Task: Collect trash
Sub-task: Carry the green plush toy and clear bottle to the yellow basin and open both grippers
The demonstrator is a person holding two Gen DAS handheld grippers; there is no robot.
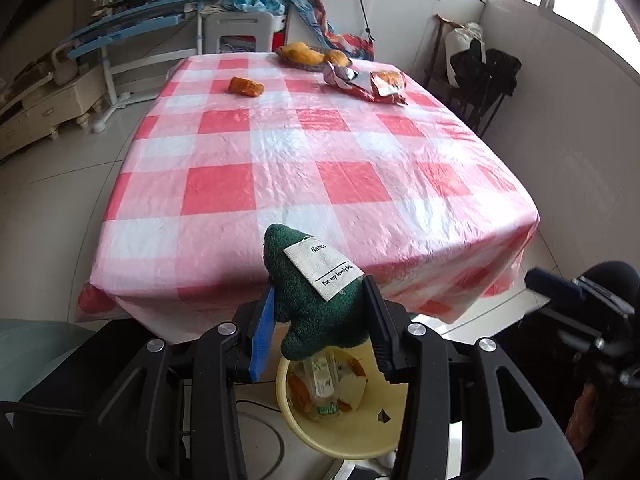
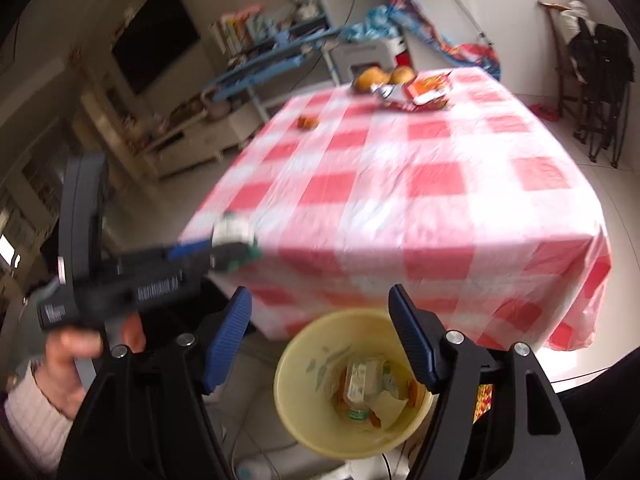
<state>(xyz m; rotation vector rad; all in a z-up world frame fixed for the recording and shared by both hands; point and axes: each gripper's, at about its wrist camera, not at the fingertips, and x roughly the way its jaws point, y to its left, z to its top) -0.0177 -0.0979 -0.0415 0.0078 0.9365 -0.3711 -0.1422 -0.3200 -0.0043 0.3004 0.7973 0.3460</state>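
My left gripper (image 1: 320,292) is shut on a dark green plush toy (image 1: 316,304) with a white label, held just above a yellow bin (image 1: 320,436) on the floor by the table's near edge. The bin (image 2: 304,412) holds a plastic bottle (image 2: 362,384) and several wrappers. My right gripper (image 2: 320,312) is open and empty above the bin. The left gripper (image 2: 224,252) shows blurred in the right wrist view. On the checked table (image 1: 304,168), a red snack wrapper (image 1: 380,84) and an orange piece (image 1: 245,86) lie at the far end.
A plate of bread (image 1: 306,56) stands at the table's far edge. A blue rack (image 1: 136,20) and a low cabinet (image 1: 44,108) are to the left. A dark chair with clothes (image 1: 480,76) stands by the right wall. Cables lie on the floor by the bin.
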